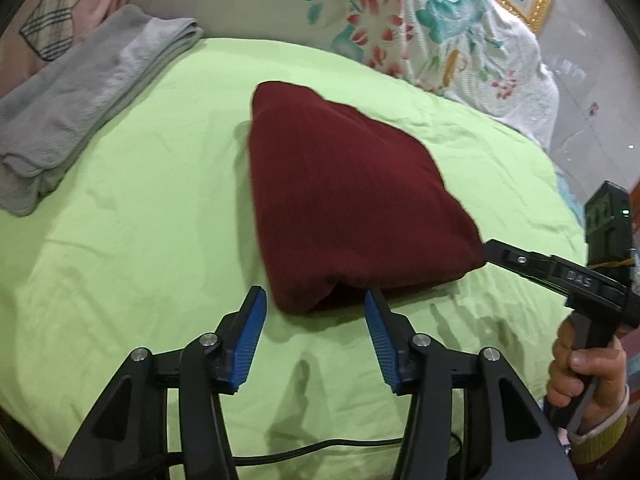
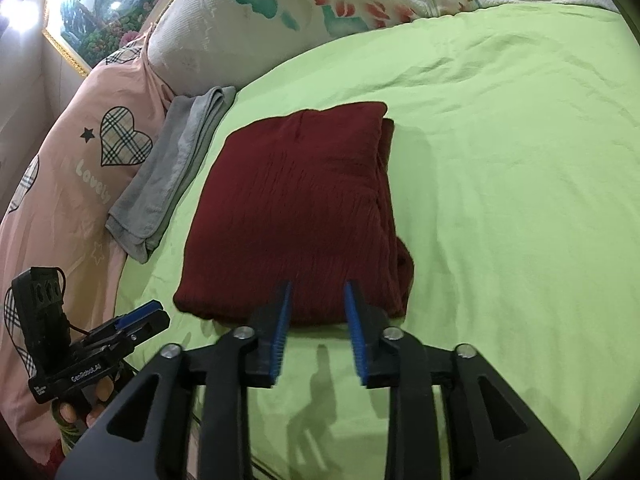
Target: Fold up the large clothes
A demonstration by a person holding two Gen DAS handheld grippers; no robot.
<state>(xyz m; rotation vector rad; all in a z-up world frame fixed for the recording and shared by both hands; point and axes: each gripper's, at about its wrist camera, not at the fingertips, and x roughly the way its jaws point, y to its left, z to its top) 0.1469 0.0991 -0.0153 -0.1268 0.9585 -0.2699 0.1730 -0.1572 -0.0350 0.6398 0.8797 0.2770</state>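
Note:
A dark red garment [image 1: 344, 200] lies folded into a thick rectangle on the green bed sheet [image 1: 152, 200]; it also shows in the right wrist view [image 2: 296, 208]. My left gripper [image 1: 316, 298] is open and empty, its blue pads just short of the garment's near edge. It also shows in the right wrist view [image 2: 140, 318] at the lower left. My right gripper [image 2: 318, 290] is open and empty, its tips at the garment's near edge. In the left wrist view the right gripper [image 1: 490, 250] touches the garment's right corner.
A folded grey garment [image 1: 84, 96] lies at the far left of the bed, also in the right wrist view [image 2: 172, 176]. A pink quilt with plaid hearts [image 2: 80, 152] and a white floral quilt [image 1: 432, 36] border the sheet. A black cable [image 1: 320, 450] runs beneath my left gripper.

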